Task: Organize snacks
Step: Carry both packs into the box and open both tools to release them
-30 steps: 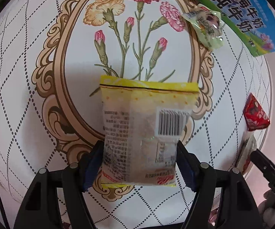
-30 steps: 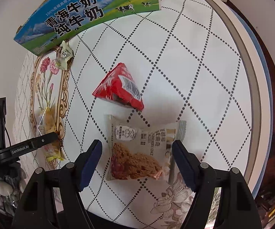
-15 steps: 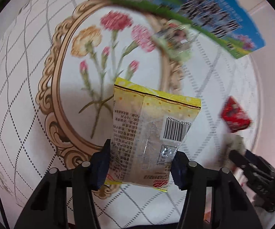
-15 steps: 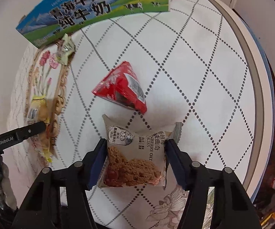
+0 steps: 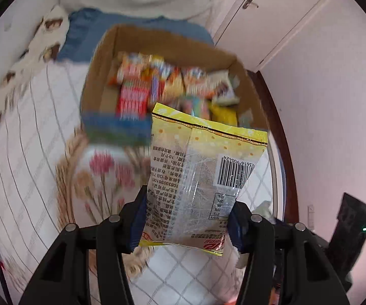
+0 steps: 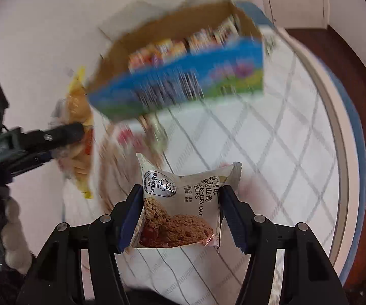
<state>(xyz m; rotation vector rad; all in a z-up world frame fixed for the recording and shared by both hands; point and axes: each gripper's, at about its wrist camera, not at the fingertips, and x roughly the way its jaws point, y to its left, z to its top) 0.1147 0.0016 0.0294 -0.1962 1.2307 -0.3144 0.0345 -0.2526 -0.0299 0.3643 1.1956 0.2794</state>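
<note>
yellow snack packet (image 5: 203,178): light, crinkly, slippery film; your left gripper (image 5: 186,225) pinches its lower sides, aloft before the box (image 5: 101,58). cookie packet (image 6: 183,203): soft, crushable; right gripper (image 6: 180,218) clamps its sides.

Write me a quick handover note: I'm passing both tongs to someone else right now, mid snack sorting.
Left tongs: shut on the yellow snack packet, held in the air.
Right tongs: shut on the cranberry oat cookie pack, also held in the air.
Cardboard box: open on the table, ahead of both tongs, already holding many snacks.
Done: both packs gripped.
Left: carry both to the box and release them inside.
</note>
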